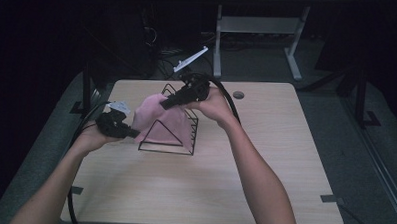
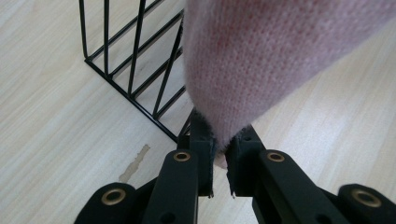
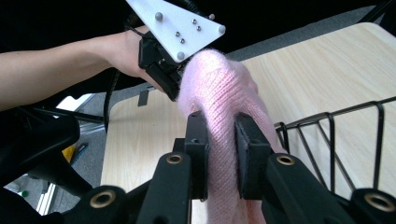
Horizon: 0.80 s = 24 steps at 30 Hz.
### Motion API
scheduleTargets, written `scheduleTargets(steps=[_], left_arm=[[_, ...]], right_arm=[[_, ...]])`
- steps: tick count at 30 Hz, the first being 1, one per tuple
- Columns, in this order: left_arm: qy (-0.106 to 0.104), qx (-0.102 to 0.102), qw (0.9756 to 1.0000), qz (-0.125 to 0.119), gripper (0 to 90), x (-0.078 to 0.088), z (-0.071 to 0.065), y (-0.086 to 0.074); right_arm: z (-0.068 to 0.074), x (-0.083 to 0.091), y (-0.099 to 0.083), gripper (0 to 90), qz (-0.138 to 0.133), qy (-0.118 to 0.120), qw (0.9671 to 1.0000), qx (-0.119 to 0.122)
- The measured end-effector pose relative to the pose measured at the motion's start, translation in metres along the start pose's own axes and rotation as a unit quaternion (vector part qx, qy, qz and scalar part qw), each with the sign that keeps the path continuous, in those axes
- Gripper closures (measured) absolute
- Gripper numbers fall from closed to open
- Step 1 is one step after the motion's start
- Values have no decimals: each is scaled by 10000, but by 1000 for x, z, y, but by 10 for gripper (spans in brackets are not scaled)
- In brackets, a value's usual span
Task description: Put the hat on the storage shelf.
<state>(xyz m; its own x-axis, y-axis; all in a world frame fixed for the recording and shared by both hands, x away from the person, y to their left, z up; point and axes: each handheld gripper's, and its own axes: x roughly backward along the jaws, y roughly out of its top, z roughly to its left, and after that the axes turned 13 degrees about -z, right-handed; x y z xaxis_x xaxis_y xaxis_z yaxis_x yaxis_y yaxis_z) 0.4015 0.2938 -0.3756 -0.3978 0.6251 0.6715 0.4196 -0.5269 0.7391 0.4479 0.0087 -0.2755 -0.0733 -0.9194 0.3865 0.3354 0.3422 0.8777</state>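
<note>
Fuzzy pink knit cloth (image 1: 162,119) clamped by both tools (image 2: 219,154) (image 3: 223,140), draped over black triangular wire rack (image 1: 166,146)

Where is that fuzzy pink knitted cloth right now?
In the high view the pink knitted cloth hangs over the black wire rack at the table's middle, pinched between the left gripper and right gripper.

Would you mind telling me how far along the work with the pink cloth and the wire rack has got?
Done: both hand-held grippers have hold of the pink cloth; the left pinches one edge, the right clamps a fold. In hand: the cloth hangs between them, partly draped over the black wire rack on the table. Left: it seems the cloth must still be settled on the rack and let go; neither grip is off yet.
</note>
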Motion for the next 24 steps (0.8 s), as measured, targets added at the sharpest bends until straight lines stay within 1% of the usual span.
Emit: scheduleTargets(steps=[1,2,3,5,6,7,8,9,10,11,12,13,14,15,16,17,18,19,20,22,24], left_arm=[[-9,-40,10000,22,825,-1,1,-1],[-29,-27,10000,36,825,-2,1,-2],[-28,-38,10000,41,825,-3,1,-3],[-42,-22,10000,50,825,-6,1,-5],[-45,13,10000,48,825,-8,0,-7],[-83,-14,9999,100,824,-9,1,-8],[-85,35,9999,83,824,-11,1,-9],[-101,16,9999,126,824,-11,2,-11],[-95,59,9998,147,824,-13,3,-12],[-96,15,9997,206,824,-13,4,-12],[-82,-11,9997,218,824,-14,5,-12],[-74,5,9997,227,824,-15,4,-12],[-38,-23,9997,234,824,-16,4,-12],[-4,-61,9996,293,825,-18,4,-13],[-8,-81,9994,339,824,-19,5,-13],[14,-62,9994,347,824,-21,4,-14],[46,-88,9992,389,825,-22,5,-14],[61,-76,9992,383,825,-23,5,-15],[48,-72,9992,389,824,-24,5,-15],[53,-25,9992,396,823,-25,5,-16],[71,-48,9990,429,823,-26,6,-16]], right_arm=[[0,-1,-2,769,-6,0,10000,-29],[-1,-1,-3,768,5,12,10000,-3],[-1,-2,-4,768,30,14,10000,-36],[-2,-3,-7,764,41,24,10000,-29],[-2,-3,-8,759,60,28,10000,-66],[-4,-4,-9,758,61,27,10000,-48],[-4,-5,-11,757,93,10,9999,-39],[-4,-6,-12,757,107,3,9999,-94],[-4,-7,-14,755,144,-11,9999,-72],[-5,-8,-16,753,144,2,9999,-31],[-5,-8,-17,749,158,1,9998,-106],[-6,-9,-19,742,150,25,9999,-63],[-6,-10,-20,737,167,27,9998,-117],[-6,-10,-22,731,156,38,9998,-76],[-6,-11,-23,718,166,26,9998,-114],[-5,-11,-23,701,176,21,9998,-131],[-6,-12,-25,684,182,7,9998,-100],[-5,-13,-26,667,192,-7,9997,-124],[-6,-13,-27,660,202,-14,9998,-62],[-5,-14,-28,648,180,-26,9998,-74],[-4,-13,-28,646,143,-33,9999,-46]])
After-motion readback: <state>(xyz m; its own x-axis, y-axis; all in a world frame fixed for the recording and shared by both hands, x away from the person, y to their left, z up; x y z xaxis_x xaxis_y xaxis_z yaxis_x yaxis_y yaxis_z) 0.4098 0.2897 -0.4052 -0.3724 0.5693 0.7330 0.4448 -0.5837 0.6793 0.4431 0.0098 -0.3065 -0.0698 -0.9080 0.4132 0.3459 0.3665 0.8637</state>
